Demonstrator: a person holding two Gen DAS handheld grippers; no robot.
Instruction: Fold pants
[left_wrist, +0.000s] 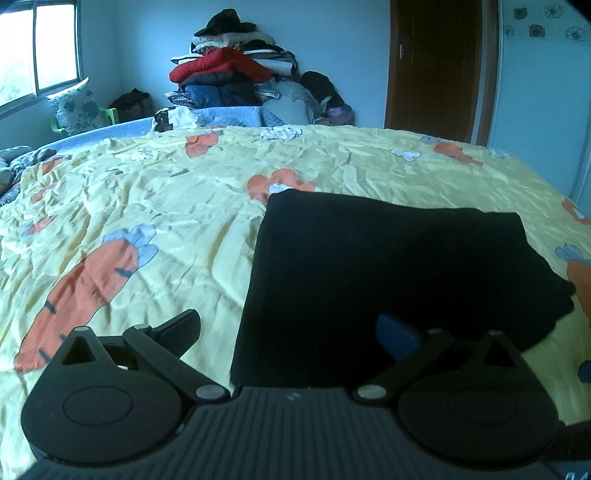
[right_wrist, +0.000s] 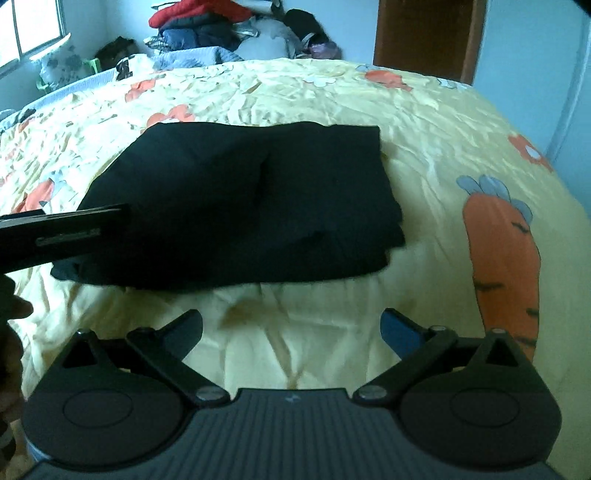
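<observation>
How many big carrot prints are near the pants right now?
2. One carrot on the bedsheet left of the folded black pants, one to their right. Smaller or cropped ones elsewhere may be hidden.

Home bedroom, lived-in.

Landmark is the bed (left_wrist: 155, 206): yellow carrot-print cover fills most of both views. Behind its far edge, a tall pile of folded clothes and jackets (left_wrist: 229, 70) stacked against the wall. Far right of the bed, a brown wooden door (left_wrist: 436, 66). Far left of the bed, a window (left_wrist: 40, 48) with daylight, and under it a floral pillow (left_wrist: 74, 107) on a green plastic chair (left_wrist: 110, 114). Pale blue walls all round.
</observation>
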